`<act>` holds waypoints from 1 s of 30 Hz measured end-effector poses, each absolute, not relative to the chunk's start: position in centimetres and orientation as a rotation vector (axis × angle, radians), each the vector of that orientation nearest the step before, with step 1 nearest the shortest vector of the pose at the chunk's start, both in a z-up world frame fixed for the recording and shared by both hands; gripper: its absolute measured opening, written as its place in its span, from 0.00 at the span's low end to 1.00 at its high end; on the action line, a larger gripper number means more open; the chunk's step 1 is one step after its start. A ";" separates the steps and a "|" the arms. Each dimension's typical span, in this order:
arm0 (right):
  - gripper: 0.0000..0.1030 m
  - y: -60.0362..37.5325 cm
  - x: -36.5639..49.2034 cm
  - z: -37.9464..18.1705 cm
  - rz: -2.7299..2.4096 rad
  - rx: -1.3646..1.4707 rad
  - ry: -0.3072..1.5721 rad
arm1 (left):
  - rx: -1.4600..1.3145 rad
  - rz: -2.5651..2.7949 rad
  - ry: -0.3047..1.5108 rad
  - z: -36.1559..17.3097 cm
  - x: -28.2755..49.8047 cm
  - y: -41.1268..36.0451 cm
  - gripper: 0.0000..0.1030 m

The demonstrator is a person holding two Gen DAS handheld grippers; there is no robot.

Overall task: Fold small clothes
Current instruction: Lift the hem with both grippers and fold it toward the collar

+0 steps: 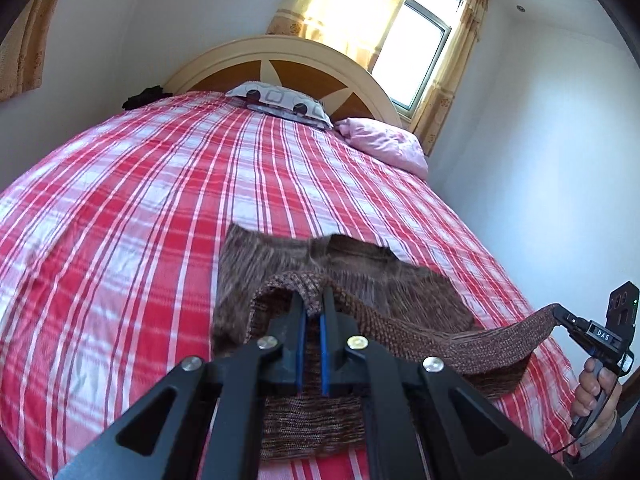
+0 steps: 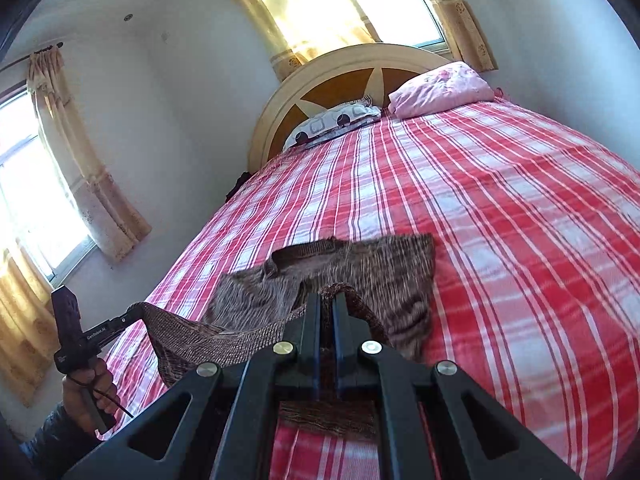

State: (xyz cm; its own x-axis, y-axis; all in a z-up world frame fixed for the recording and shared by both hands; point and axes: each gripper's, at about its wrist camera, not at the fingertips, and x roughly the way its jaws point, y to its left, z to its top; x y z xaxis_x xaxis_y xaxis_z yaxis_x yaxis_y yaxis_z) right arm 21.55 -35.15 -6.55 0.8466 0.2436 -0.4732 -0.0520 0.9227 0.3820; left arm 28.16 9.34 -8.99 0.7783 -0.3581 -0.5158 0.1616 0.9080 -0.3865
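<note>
Partly hidden behind the black linkage of each tool, the brown knitted garment (image 1: 360, 276) lies on the red-and-white checked bedspread (image 1: 140, 184) near the foot of the bed; its nearer part is lifted off the cover and its far part rests flat; what kind of garment it is cannot be told, since the weave is blurred and the near hem is cut off by the tool arms in both views; the left gripper (image 1: 314, 300) has its jaws pinched tight on one end of the ribbed edge, a fold of knit bulging over the tips; the right gripper (image 2: 329, 300) is likewise clamped on the other end of that edge, so the band hangs slack between the two; in the left wrist view the right tool shows small at the right margin with a hand (image 1: 596, 392) on its handle, the sleeve cut off by the frame; a patterned pillow (image 1: 280, 102) and a pink pillow (image 1: 384, 142) lie at the rounded headboard (image 1: 280, 50); a dark bundle (image 1: 144, 96) at the far left corner is too small to identify; yellow curtains (image 1: 340, 4) half cover a bright, washed-out window (image 1: 420, 40).
</note>
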 end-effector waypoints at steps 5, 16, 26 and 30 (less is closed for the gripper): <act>0.04 -35.7 25.6 -6.8 0.141 0.371 0.563 | -0.325 -0.263 0.631 -9.3 32.1 9.2 0.06; 0.04 -37.6 34.6 -10.3 0.084 0.392 0.651 | -0.276 -0.227 0.713 -12.2 40.1 7.8 0.06; 0.04 -38.9 40.2 -13.2 0.037 0.391 0.722 | -0.256 -0.205 0.795 -15.7 44.6 6.9 0.06; 0.04 -38.9 42.5 -14.4 0.020 0.381 0.760 | -0.274 -0.190 0.817 -16.9 46.0 7.3 0.07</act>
State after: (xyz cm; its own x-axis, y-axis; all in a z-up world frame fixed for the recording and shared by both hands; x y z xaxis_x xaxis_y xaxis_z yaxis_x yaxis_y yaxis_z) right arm 42.47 -38.89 -14.43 0.7278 0.1542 -0.6682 0.1183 0.9315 0.3439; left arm 46.02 7.26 -16.87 0.6706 -0.2713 -0.6904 0.0616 0.9479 -0.3127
